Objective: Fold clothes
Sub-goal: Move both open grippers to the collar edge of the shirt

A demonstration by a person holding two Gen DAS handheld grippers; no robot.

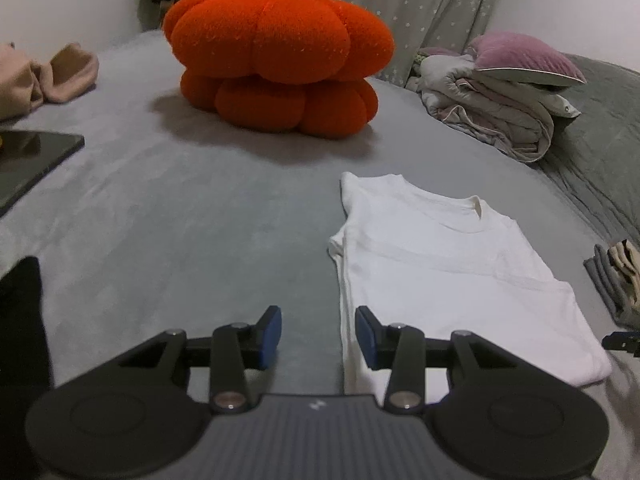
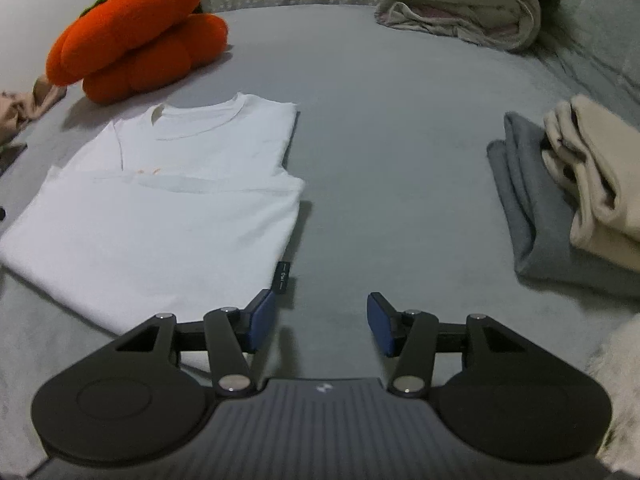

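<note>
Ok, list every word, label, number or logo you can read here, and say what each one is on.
No text can be read in either view.
Black tag on the white shirt's hem: pale marks, too small and blurred to read.
Left gripper body: small pale logo, no letters.
Right gripper body: same logo, no letters.

A white T-shirt (image 2: 168, 196) lies flat on the grey bed, left of centre in the right wrist view, sides folded in, collar toward the top; a small black label shows at its lower right edge; at right, folded grey and beige clothes (image 2: 576, 196) sit stacked.
</note>
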